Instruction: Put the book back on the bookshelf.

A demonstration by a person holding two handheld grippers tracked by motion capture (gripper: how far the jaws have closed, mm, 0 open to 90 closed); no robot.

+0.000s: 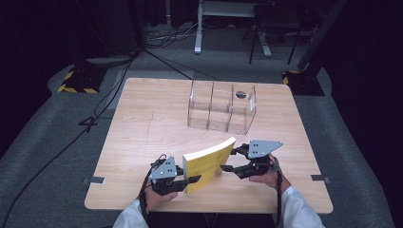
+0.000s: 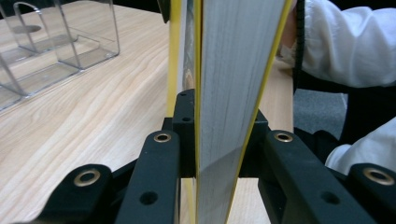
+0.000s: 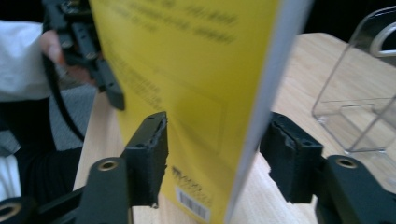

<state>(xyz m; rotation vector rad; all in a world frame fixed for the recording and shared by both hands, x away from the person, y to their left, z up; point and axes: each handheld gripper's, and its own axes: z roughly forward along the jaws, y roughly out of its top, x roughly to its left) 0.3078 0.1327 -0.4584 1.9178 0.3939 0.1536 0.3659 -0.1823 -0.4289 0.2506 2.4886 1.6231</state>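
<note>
A yellow paperback book stands on edge on the wooden table, near its front edge, tilted a little. My left gripper is shut on the book's near left end; in the left gripper view both jaws press on its covers. My right gripper is at the book's right end. In the right gripper view its jaws straddle the book. The right pad stands clear of the page edge, and the left pad lies close beside the yellow cover. This gripper is open.
A clear acrylic organiser with three compartments stands behind the book at mid-table, with a dark round hole in its right wall. White sleeves come in from the bottom. Stands and cables sit on the grey floor beyond the table.
</note>
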